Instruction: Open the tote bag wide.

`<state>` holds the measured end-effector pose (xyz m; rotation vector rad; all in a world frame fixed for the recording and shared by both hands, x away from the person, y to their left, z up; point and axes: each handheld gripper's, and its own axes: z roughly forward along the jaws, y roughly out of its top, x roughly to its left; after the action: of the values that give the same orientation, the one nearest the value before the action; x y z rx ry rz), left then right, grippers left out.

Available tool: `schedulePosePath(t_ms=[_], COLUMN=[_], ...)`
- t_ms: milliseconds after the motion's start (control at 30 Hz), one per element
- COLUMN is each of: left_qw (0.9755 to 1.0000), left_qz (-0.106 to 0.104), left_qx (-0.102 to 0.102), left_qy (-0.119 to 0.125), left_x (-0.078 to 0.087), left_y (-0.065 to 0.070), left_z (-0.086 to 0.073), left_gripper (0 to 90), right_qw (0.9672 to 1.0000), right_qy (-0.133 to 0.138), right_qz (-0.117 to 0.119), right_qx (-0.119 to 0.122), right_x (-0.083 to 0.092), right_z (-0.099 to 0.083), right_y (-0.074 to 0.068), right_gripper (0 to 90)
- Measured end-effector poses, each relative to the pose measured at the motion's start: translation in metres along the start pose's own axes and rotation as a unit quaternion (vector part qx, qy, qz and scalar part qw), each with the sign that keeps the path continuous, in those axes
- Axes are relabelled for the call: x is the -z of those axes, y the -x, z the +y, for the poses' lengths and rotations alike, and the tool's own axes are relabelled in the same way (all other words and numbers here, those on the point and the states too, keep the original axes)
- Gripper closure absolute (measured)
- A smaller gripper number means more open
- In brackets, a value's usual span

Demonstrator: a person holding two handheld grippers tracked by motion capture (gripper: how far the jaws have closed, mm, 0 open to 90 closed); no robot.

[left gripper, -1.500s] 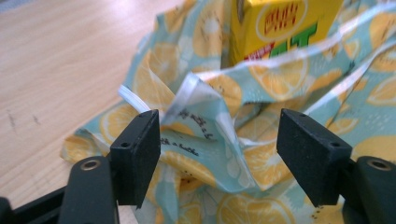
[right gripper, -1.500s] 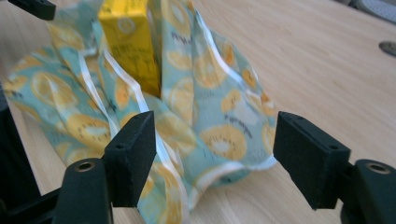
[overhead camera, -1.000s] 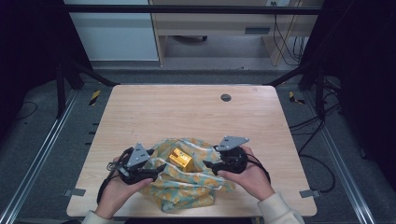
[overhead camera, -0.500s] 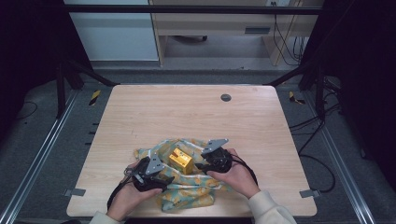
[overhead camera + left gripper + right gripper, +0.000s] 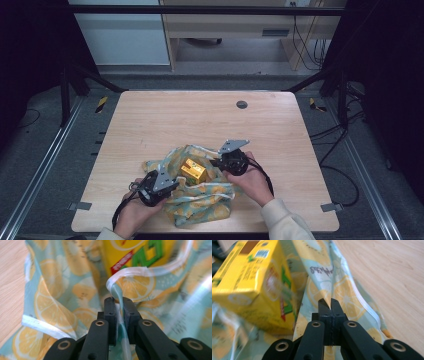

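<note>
A pale teal cloth (image 5: 62,290) printed with yellow lemon slices and edged in white is seen; the carton (image 5: 249,282) is yellow with green and red lettering.

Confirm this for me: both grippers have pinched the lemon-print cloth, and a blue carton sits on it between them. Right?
Not quite: the carton is yellow, not blue, as the right gripper view shows. The rest holds: left gripper and right gripper each pinch the lemon-print cloth, with the carton between them.

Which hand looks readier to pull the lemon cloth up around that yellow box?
Probably the right. The right claw pinches the cloth fully, beside the box. The left claw has just been closing on a hem.
</note>
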<state>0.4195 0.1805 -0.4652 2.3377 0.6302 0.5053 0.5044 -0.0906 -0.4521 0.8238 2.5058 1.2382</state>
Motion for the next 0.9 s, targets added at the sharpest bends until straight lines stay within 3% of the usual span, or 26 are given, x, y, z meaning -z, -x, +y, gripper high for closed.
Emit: schedulePosePath(t_ms=[100, 267, 300, 600, 900], left_qw=[0.9988, 0.9976, 0.9971, 0.9964, 0.996], left_qz=[-0.014, -0.02, -0.02, -0.013, -0.015], left_qx=[-0.03, -0.034, -0.036, -0.035, -0.038], left_qy=[-0.037, -0.057, -0.064, -0.077, -0.079], left_x=[0.0, -0.005, -0.007, -0.007, -0.008], left_y=[0.003, 0.002, 0.002, -0.001, -0.001], left_z=[-0.005, -0.009, -0.01, -0.013, -0.013], left_gripper=[85.0, 86.3, 86.5, 87.4, 87.8], right_qw=[0.9997, 0.9986, 0.9975, 0.9938, 0.9936], right_qy=[0.0, -0.014, -0.024, -0.05, -0.028], right_qz=[-0.006, -0.022, -0.029, -0.053, -0.061], right_qx=[-0.022, -0.046, -0.06, -0.085, -0.091], right_x=[-0.007, -0.018, -0.021, -0.021, -0.016], right_z=[0.002, 0.0, -0.002, -0.015, -0.02], right_y=[0.009, 0.02, 0.026, 0.044, 0.053], right_gripper=[90.0, 90.0, 90.0, 90.0, 90.0])
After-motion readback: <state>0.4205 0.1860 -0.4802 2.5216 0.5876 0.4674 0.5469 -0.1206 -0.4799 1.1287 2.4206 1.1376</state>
